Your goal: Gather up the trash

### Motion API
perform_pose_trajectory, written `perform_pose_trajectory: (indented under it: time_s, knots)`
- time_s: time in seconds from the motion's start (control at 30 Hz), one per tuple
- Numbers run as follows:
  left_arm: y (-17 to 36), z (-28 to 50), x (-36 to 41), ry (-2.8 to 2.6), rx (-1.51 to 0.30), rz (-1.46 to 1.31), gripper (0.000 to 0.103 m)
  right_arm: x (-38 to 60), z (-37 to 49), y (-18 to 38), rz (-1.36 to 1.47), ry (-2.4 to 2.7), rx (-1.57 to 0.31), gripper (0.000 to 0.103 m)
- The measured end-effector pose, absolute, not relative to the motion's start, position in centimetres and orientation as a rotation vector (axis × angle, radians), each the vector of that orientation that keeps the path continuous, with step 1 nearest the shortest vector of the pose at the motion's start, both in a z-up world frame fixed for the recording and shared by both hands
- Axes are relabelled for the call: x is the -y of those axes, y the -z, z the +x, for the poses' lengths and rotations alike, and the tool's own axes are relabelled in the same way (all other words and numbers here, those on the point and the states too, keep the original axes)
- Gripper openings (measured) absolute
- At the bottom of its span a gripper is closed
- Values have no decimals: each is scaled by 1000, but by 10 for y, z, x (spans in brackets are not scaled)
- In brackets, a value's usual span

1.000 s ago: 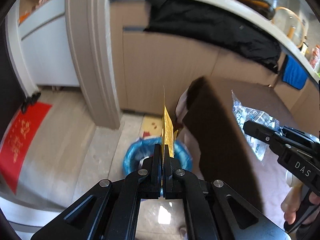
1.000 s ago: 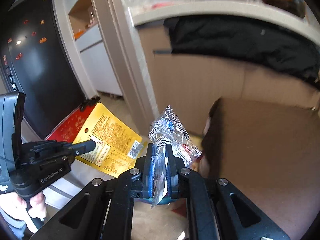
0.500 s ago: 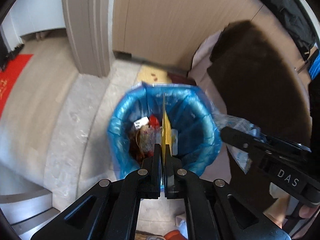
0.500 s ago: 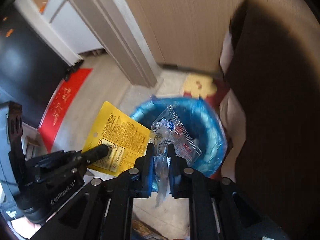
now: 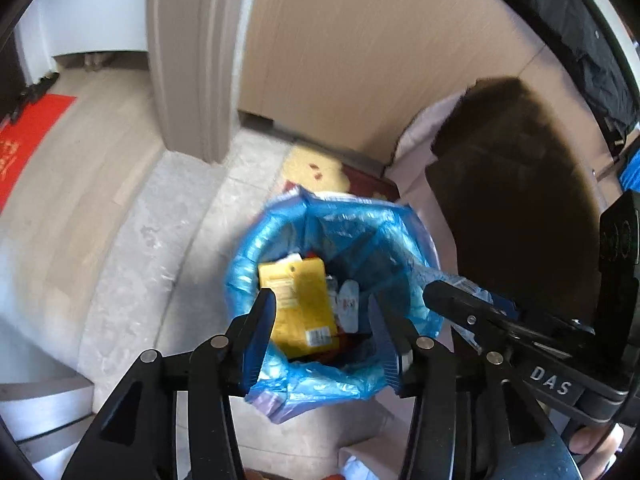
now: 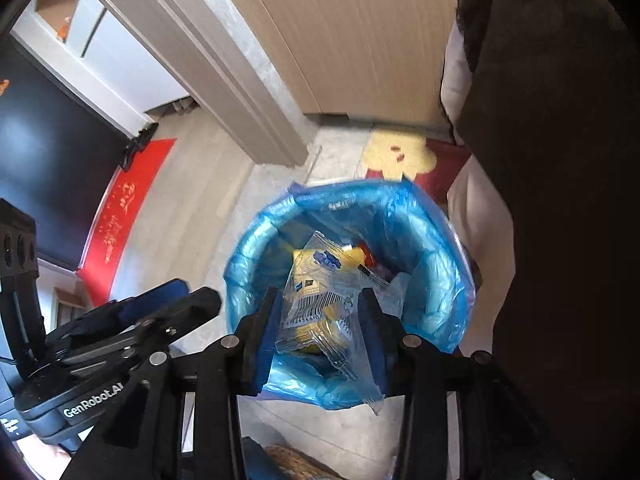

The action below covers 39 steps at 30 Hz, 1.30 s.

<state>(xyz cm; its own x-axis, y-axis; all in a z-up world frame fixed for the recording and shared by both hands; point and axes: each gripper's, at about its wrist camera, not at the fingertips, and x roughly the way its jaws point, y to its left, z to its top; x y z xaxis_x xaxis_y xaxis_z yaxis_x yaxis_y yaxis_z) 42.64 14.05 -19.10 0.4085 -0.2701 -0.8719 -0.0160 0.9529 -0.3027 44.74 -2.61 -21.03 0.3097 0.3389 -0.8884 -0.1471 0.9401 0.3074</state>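
Observation:
A bin with a blue liner [image 5: 248,256] stands on the floor right under both grippers. My left gripper [image 5: 322,320] hangs over its mouth, jaws opening, nothing between them. The yellow pack [image 5: 300,300] lies loose inside the bin on other trash. My right gripper [image 6: 320,320] is above the same bin [image 6: 256,240], jaws also opening. The clear printed wrapper [image 6: 320,300] still hangs between them, draped along the right finger, and no pad presses on it. Each gripper shows in the other's view: the right gripper [image 5: 436,292] and the left gripper [image 6: 196,296].
A grey door post [image 5: 192,80] and a wooden cabinet front [image 5: 360,60] stand behind the bin. A yellow and red mat [image 5: 316,168] lies at the cabinet's foot, a red mat [image 5: 24,132] far left. A dark brown mass [image 6: 560,160] fills the right side.
Both grippers came down from in front of the cabinet to just above the bin and their jaws opened. The yellow pack left the left gripper and fell into the bin.

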Motion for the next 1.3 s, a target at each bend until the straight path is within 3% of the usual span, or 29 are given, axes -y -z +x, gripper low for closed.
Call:
perform_pose_trajectory:
  time_s: [0.17, 0.53, 0.77, 0.9, 1.03, 1.3]
  knots:
    - [170, 414, -149, 64, -1112, -212, 49, 25, 444, 191, 192, -355, -1180, 46]
    - [129, 362, -146, -21, -1021, -152, 49, 34, 421, 147, 169, -352, -1093, 46]
    - [49, 258, -107, -117, -791, -17, 49, 59, 312, 61, -3, -373, -843, 46]
    - [17, 193, -81, -92, -704, 20, 49, 78, 242, 19, -80, -338, -717, 55]
    - [-1, 134, -59, -106, -642, 36, 49, 94, 184, -2, -133, -327, -681, 61]
    - [-7, 73, -31, -62, -700, 21, 49, 122, 111, -14, -125, -263, -702, 61]
